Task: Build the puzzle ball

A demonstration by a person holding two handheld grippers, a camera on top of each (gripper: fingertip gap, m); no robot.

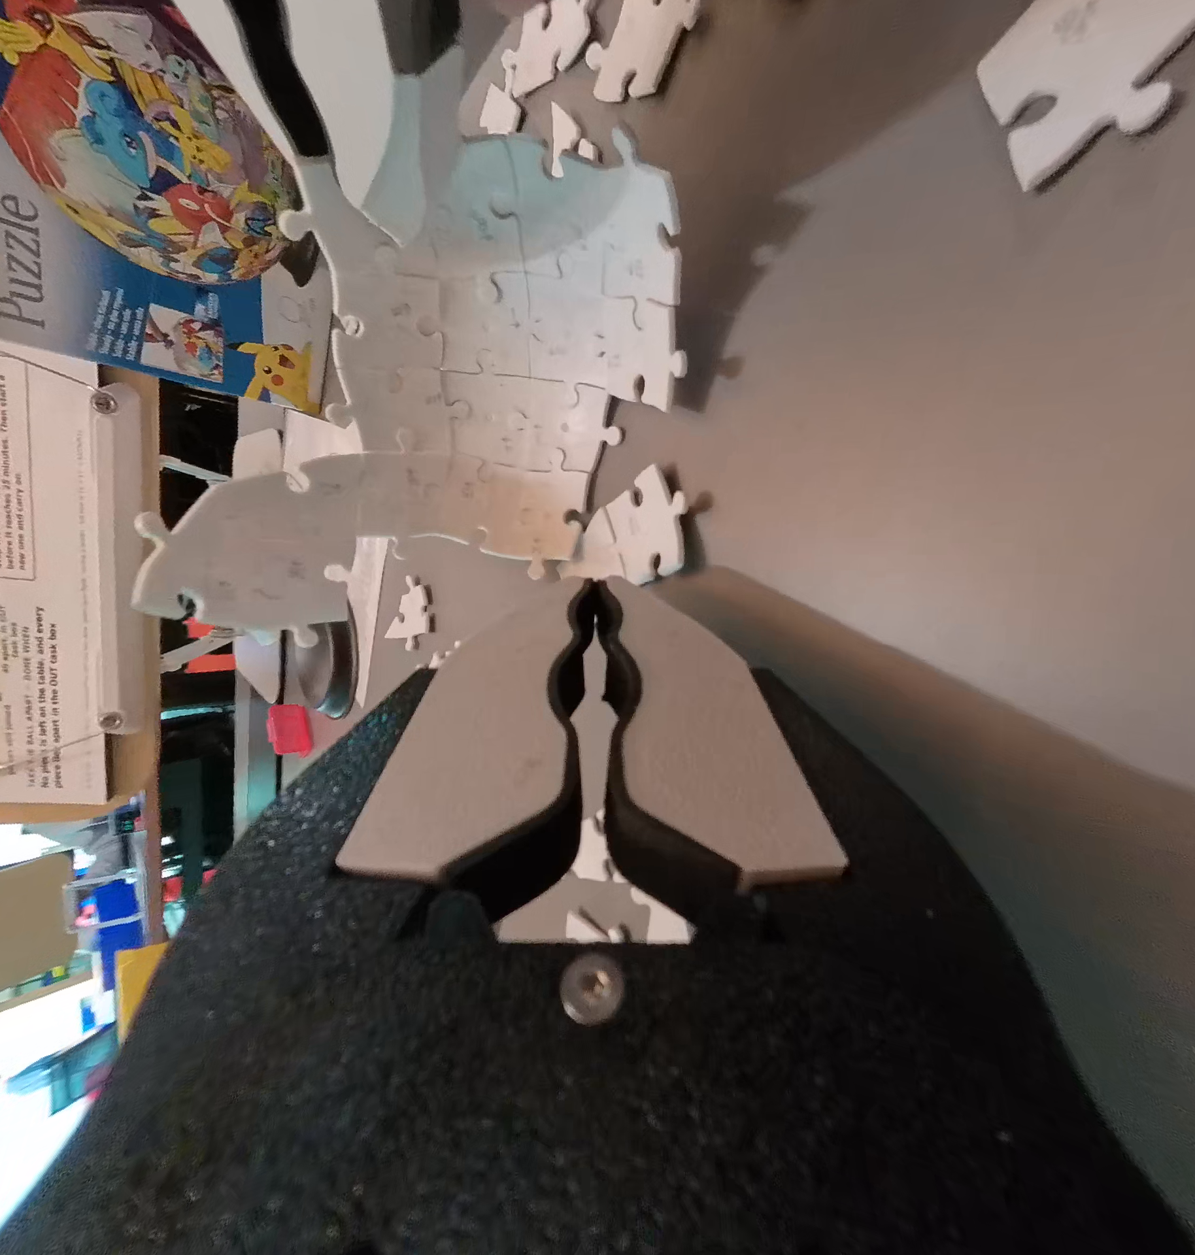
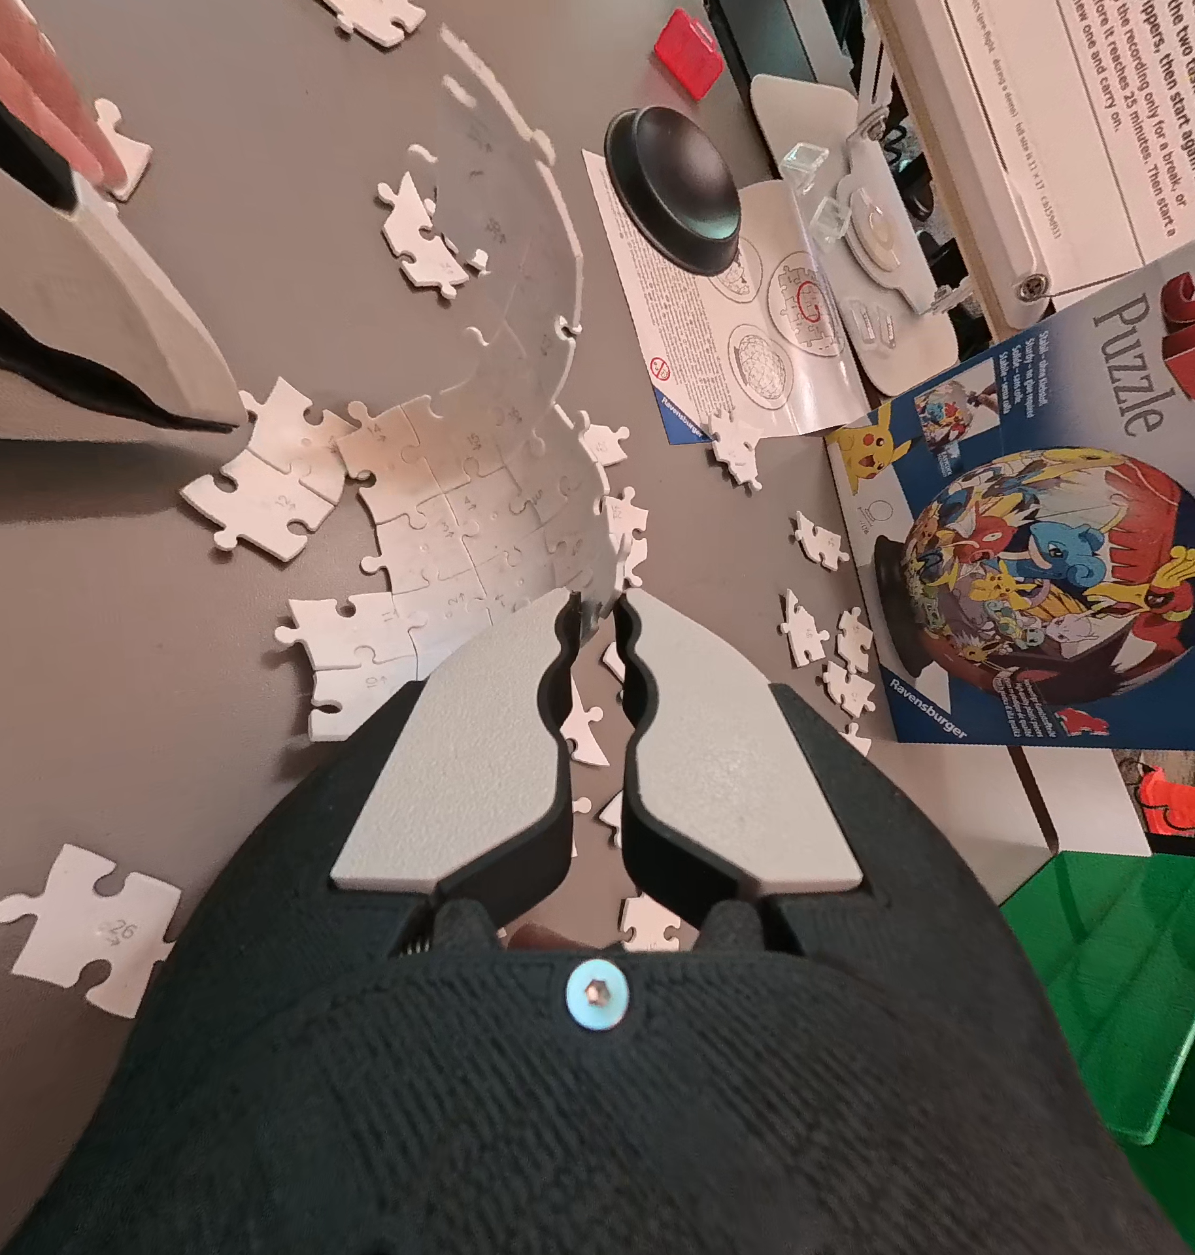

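The part-built ball is a curved white shell of joined pieces (image 1: pixel 513 380) (image 2: pixel 472 516), with an arc of pieces (image 1: pixel 241 543) rising from it. My right gripper (image 2: pixel 595 611) is shut on the shell's near rim. Its fingers (image 1: pixel 404 156) show at the top of the left wrist view. My left gripper (image 1: pixel 598 597) is shut, pinching the corner of a white puzzle piece (image 1: pixel 642 530) beside the shell's edge. In the right wrist view the left gripper (image 2: pixel 231 422) touches that piece (image 2: pixel 282 414), which overlaps another loose piece (image 2: pixel 262 502) on the grey table (image 2: pixel 140 645).
Several loose white pieces lie around, some on the right (image 2: pixel 826 645) and one near the front left (image 2: pixel 92 930). The puzzle box (image 2: pixel 1056 543), a leaflet (image 2: pixel 703 339) and the black ball stand (image 2: pixel 676 190) are at the right. A green bin (image 2: pixel 1124 985) is beyond the table's edge. There is about 11 cm between the tips of the two grippers.
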